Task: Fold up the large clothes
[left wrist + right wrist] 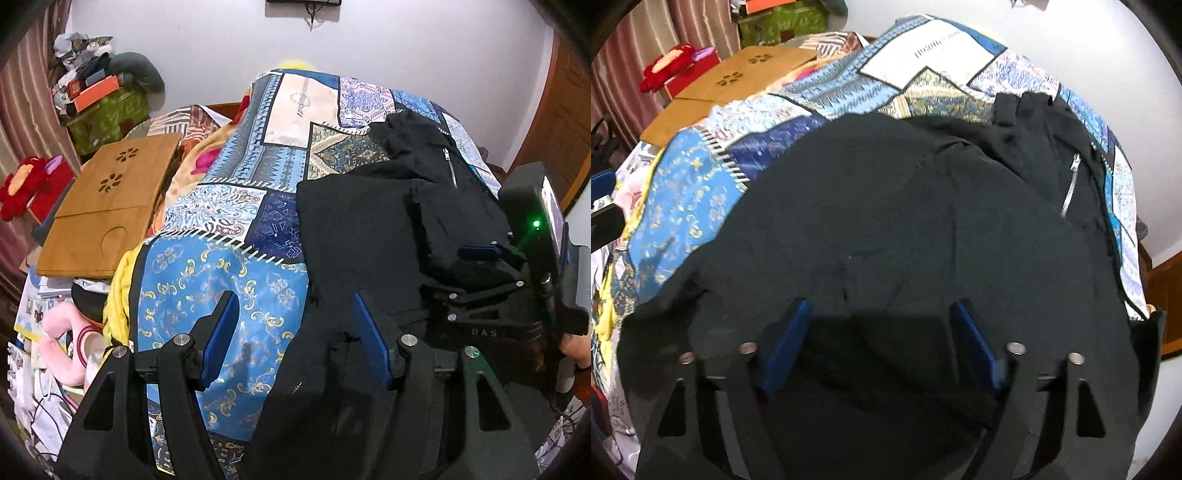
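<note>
Both grippers I'm running stand wide apart, with nothing pinched between their blue pads. My left gripper (295,328) hovers at the near left edge of the black garment (369,229): its right finger (373,343) lies over the dark cloth, while its left finger (218,332) sits over the blue patterned bedspread (221,288); I cannot tell whether either touches the fabric. My right gripper (882,343) is spread over the middle of the black garment (923,221), with dark cloth filling the whole gap between its fingers. The garment lies on the bed's right side, its silver zipper (1071,184) toward the far right. From the left wrist view, the right gripper (476,258) shows low over the garment. A wooden lap tray (107,206) sits beside the bed, left.
</note>
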Motion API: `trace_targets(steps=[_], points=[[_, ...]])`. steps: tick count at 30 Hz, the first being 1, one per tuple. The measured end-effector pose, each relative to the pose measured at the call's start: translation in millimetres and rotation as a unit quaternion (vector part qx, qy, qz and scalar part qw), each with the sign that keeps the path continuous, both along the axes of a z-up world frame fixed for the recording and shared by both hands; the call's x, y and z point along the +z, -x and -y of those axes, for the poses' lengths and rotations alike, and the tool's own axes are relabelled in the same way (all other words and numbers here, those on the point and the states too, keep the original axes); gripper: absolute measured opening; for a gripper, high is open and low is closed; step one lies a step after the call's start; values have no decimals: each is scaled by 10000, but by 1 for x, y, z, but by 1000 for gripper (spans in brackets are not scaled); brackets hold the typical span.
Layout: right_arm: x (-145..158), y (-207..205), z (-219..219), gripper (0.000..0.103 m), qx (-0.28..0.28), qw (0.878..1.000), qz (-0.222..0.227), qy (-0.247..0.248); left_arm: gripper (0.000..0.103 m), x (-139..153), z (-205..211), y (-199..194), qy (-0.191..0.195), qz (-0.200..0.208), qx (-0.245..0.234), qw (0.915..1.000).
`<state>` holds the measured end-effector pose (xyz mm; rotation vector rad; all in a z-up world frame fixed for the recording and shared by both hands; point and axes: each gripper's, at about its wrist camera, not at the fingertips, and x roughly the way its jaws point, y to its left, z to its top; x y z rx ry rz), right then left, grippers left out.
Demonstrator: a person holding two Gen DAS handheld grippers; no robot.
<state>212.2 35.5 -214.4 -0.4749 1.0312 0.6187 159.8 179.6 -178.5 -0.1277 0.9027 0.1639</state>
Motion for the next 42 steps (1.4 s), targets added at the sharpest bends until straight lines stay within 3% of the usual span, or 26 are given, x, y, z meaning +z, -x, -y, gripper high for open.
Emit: trace_targets(steps=[1, 4, 9, 15, 20, 25, 31, 38, 42], points=[[0, -1, 1, 69, -9, 10000, 24, -49, 62, 0, 0, 0, -10, 4, -2, 10000], [4, -2, 7, 38, -69, 9998, 137, -113, 62, -1, 3, -2, -15, 24, -8, 10000], [14, -4, 19, 25, -188, 9991, 156, -339, 62, 1, 10, -4, 1, 51, -48, 10000], [51, -4, 55, 22, -580, 9924, 346, -1029, 62, 2, 18, -11, 13, 32, -105, 9999], [97, -8, 113, 21, -1128, 9775, 602, -1679, 62, 1, 28, -21, 48, 1, -151, 9999], [117, -10, 167, 20, -1628, 9640, 747, -1968, 62, 0, 43, -28, 106, -12, -245, 9996], [93, -11, 209, 19, -2105, 9560, 403, -2002, 62, -3, 62, -35, 88, -90, -403, 9991], [40, -15, 243, 19, -2569, 9535, -194, -1565, 62, -6, 79, -35, 40, -167, -520, 9985], [27, -10, 261, 19, -2684, 9515, -391, -1450, 62, -10, 86, -35, 26, -254, -563, 9981]])
